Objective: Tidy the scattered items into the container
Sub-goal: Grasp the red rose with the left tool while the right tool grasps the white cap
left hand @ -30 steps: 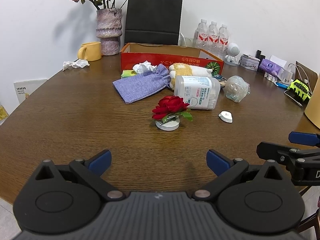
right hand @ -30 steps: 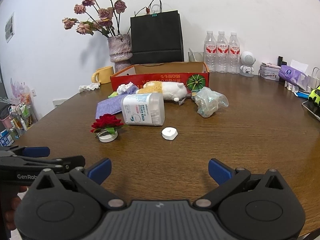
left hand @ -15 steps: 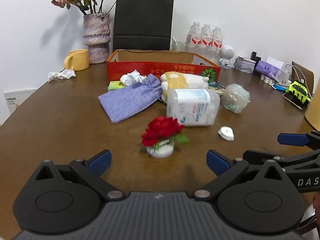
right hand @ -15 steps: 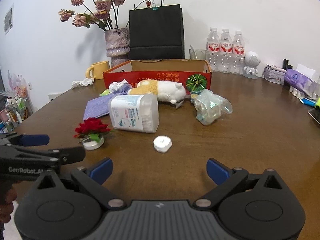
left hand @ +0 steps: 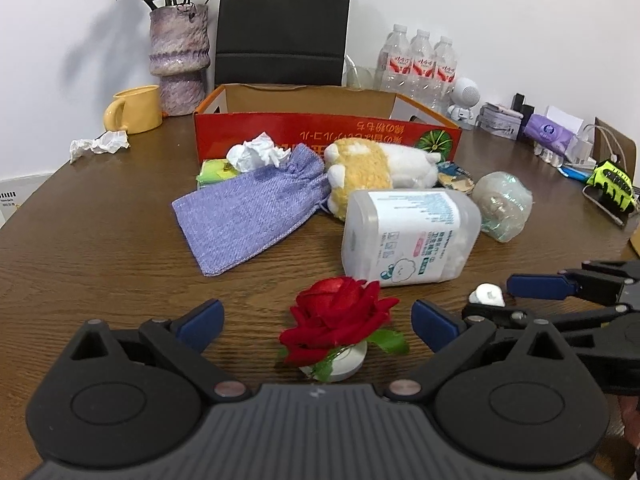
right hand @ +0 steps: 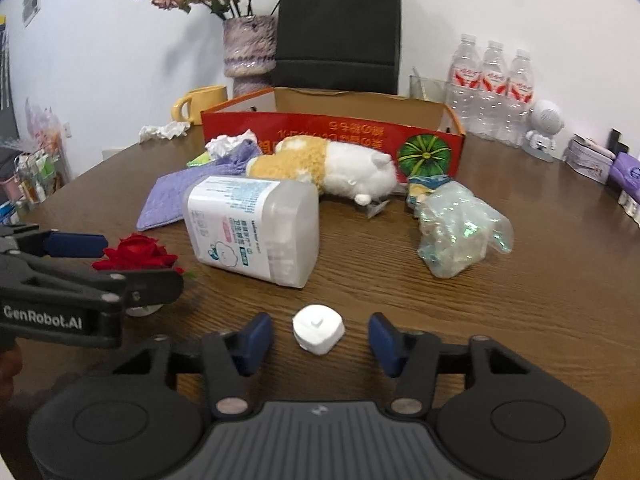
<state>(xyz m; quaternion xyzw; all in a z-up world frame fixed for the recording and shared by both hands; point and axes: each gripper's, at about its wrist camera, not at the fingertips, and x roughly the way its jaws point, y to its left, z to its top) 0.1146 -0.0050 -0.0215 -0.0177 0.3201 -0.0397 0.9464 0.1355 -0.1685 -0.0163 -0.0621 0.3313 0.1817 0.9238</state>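
A red rose on a white base (left hand: 340, 320) stands between the fingers of my open left gripper (left hand: 316, 320), untouched. My right gripper (right hand: 320, 334) straddles a small white cap-like piece (right hand: 318, 330); its jaws are closing, with gaps still showing on both sides. The red cardboard box (left hand: 328, 136) sits at the back, open-topped. In front of it lie a purple pouch (left hand: 248, 212), a plush toy (left hand: 376, 168), a plastic cotton-swab jar (left hand: 408, 236), a crumpled clear wrapper (right hand: 456, 232) and a tissue wad (left hand: 258, 152).
Behind the box stand a vase (left hand: 180, 56), a yellow mug (left hand: 134, 110), a black bag (left hand: 284, 24) and water bottles (left hand: 416, 68). A crumpled tissue (left hand: 98, 146) lies at the left. Small gadgets and cables (left hand: 560, 140) crowd the right edge.
Both grippers moved forward over the table. The rose now sits between the left fingers, the white piece between the right ones, and the right jaws have narrowed.
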